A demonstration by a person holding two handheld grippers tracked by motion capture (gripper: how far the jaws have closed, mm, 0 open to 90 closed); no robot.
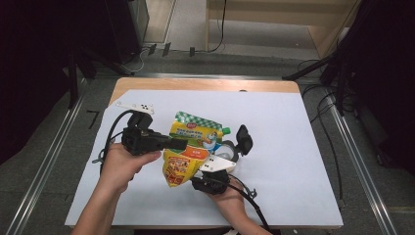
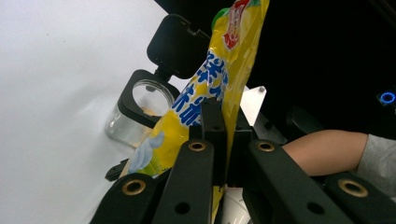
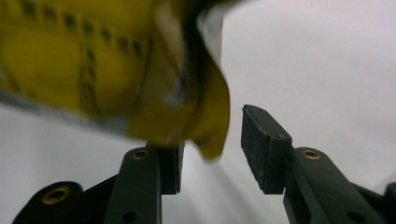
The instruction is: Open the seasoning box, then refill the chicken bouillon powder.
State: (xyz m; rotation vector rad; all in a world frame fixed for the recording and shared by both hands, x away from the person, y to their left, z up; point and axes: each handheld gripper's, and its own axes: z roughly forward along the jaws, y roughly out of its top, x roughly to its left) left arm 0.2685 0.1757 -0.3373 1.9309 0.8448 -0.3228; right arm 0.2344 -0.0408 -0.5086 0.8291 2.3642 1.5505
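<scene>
A yellow snack bag with a green checked top hangs tilted above the white sheet. My left gripper comes in from the left and is shut on the bag's side; in the left gripper view the pouch rises straight out of the closed left gripper. My right gripper sits below the bag's lower end. In the right gripper view a crumpled yellow corner dangles between the jaws of the right gripper, whose pads stand apart and do not press on it.
A clear jar with a black flip lid swung open stands just right of the bag; it also appears behind the pouch as a jar. The white sheet covers the small wooden table. A white tag lies at the back left.
</scene>
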